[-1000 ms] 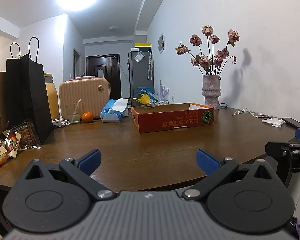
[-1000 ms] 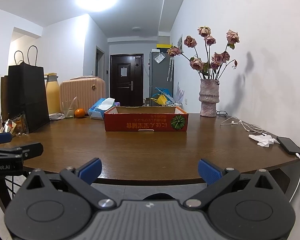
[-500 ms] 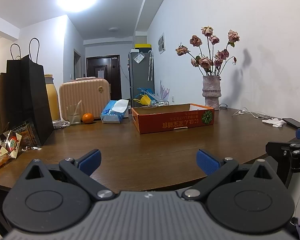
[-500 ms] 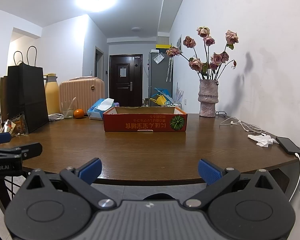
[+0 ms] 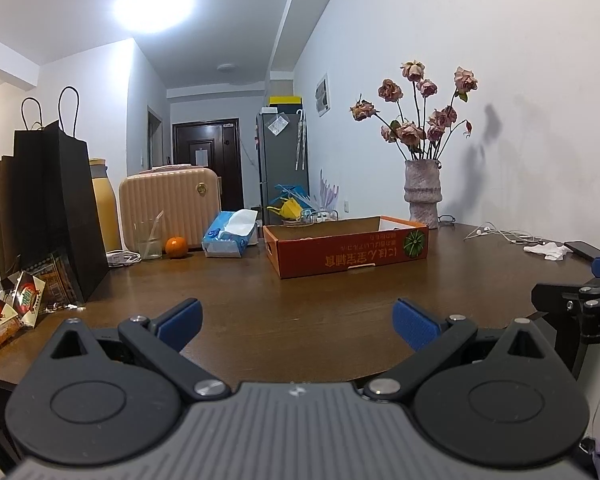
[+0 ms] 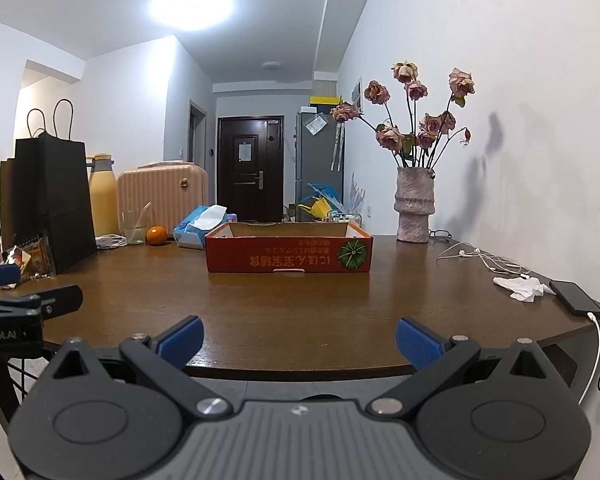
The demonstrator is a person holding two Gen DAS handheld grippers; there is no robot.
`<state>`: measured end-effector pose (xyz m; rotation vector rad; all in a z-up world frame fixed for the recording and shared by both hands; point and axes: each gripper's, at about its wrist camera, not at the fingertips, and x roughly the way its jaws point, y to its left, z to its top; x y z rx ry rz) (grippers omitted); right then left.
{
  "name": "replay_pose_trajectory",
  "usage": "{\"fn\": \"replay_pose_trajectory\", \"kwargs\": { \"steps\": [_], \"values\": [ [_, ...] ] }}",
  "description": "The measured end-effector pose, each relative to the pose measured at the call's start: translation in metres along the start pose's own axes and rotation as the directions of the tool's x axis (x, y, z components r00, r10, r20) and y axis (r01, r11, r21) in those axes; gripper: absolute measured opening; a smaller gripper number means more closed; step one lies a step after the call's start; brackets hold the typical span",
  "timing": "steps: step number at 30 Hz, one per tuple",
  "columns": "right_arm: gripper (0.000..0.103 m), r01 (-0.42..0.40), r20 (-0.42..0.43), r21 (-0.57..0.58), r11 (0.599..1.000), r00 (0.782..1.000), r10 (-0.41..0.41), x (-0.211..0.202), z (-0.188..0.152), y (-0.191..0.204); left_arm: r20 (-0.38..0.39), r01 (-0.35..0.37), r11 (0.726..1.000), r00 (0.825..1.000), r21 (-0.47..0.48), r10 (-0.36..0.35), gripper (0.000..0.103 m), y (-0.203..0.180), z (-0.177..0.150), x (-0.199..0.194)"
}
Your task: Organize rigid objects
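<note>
At the far left of the left wrist view we see snack packets [image 5: 4, 312] with printed labels too small to read, lying at the foot of a black paper bag [image 5: 56, 208]. Right of them stand a glass [image 5: 148, 240], an orange [image 5: 176, 247] and a blue tissue pack [image 5: 230, 236]. Near the centre sits the red cardboard box [image 5: 348, 246], open on top; its front shows upside-down yellow characters and a green melon picture. At the right stands a vase of dried roses [image 5: 422, 196], then earphone cables [image 6: 480, 258], a crumpled tissue [image 6: 522, 288] and a phone [image 6: 576, 298] at the table edge.

Our left gripper [image 5: 296, 322] is spread wide and empty, low in the frame over the near rim of the brown table [image 5: 300, 292]. Our right gripper [image 6: 299, 340] is likewise wide and empty; in its view the left tool's side reads "Robot.AI". A broad bare stretch of wood lies between both grippers and the box.
</note>
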<state>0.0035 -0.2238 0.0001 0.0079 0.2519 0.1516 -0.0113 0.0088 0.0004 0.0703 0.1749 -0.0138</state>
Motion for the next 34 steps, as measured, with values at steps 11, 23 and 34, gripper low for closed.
{"fn": "replay_pose_trajectory", "kwargs": {
  "steps": [11,23,34],
  "values": [
    [0.103,0.002,0.002,0.002,1.000,1.000,-0.002,0.000,0.000,-0.001,0.001,0.001,1.000,1.000,0.002,-0.001,0.103,0.000,0.000,0.000],
    [0.103,0.004,-0.001,0.006,1.000,1.000,-0.004,0.001,0.000,-0.002,-0.009,0.008,1.000,1.000,-0.002,-0.008,0.103,-0.002,0.001,0.001],
    [0.103,0.015,-0.010,0.028,0.999,1.000,-0.015,0.014,-0.001,-0.005,0.038,0.033,0.998,0.999,-0.055,-0.031,0.103,0.006,0.010,0.018]
  ]
}}
